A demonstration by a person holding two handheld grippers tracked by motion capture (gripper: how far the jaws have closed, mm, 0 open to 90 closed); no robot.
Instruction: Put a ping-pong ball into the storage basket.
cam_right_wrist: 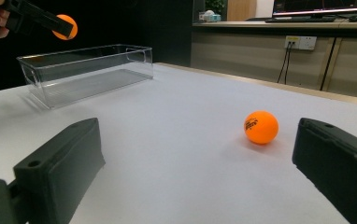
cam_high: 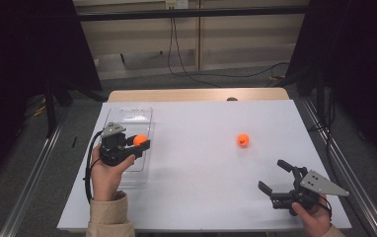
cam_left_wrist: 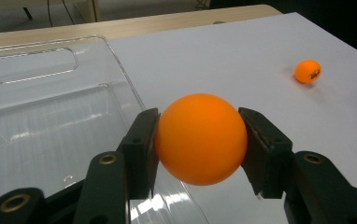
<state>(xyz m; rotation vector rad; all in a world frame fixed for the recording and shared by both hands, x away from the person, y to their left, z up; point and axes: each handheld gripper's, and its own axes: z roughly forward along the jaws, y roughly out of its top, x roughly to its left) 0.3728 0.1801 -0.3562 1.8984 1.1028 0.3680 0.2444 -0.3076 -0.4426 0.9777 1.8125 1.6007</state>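
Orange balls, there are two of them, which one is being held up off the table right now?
The orange ball clamped between the left gripper's jaws, at the clear bin's rim. The other ball lies loose on the white table.

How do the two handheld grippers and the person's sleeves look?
Both the left gripper and the right gripper are black, with two blocky black fingers and a grey three-cornered plate on top. A black cable trails from the left one. The left sleeve is beige.
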